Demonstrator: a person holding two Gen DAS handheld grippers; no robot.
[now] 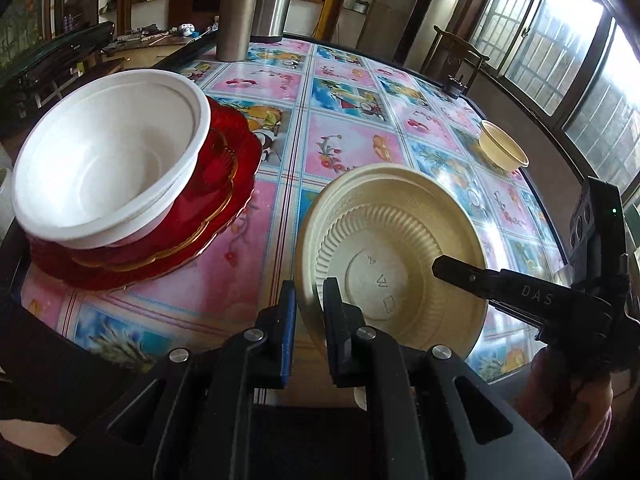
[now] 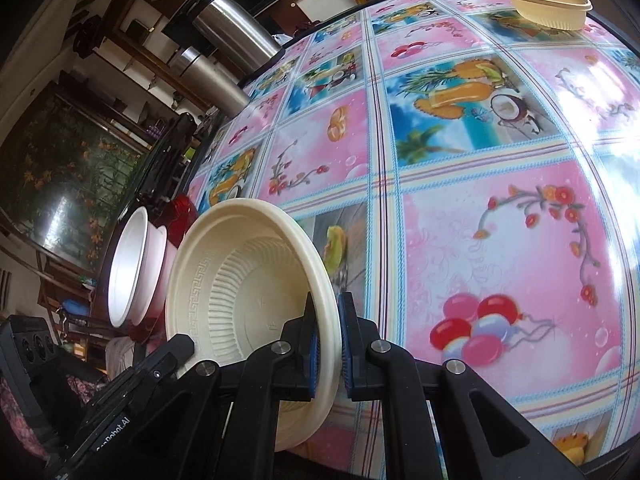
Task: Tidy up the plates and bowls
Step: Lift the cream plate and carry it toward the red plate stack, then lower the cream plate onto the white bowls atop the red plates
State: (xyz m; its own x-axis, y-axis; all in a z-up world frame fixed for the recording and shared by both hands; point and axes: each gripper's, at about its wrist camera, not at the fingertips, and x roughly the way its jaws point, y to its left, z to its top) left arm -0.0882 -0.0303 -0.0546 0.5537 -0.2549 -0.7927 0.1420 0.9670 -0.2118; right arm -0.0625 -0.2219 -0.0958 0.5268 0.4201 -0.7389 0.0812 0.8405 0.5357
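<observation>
Left wrist view: the left gripper (image 1: 310,308) pinches the near rim of a cream ribbed bowl (image 1: 400,256), tilted on edge above the patterned tablecloth (image 1: 344,144). Opposite it, the right gripper (image 2: 327,344) is clamped on the same bowl's rim. Left of both, white bowls (image 1: 108,160) sit stacked on red plates (image 1: 216,208). Far ahead stands a small cream bowl (image 1: 502,146).

The left wrist camera sits low behind the left tool (image 1: 309,304), facing across the bench (image 1: 352,148) toward the windows (image 1: 560,52). The right wrist camera, behind the right tool (image 2: 326,340), is rolled sideways and looks along the bench (image 2: 480,160) toward steel flasks (image 2: 236,28). Both views are very close to the cream ribbed bowl (image 1: 400,240) (image 2: 248,272), and both show the white bowls (image 1: 108,160) (image 2: 132,264) and the far cream bowl (image 1: 502,146) (image 2: 548,2).
</observation>
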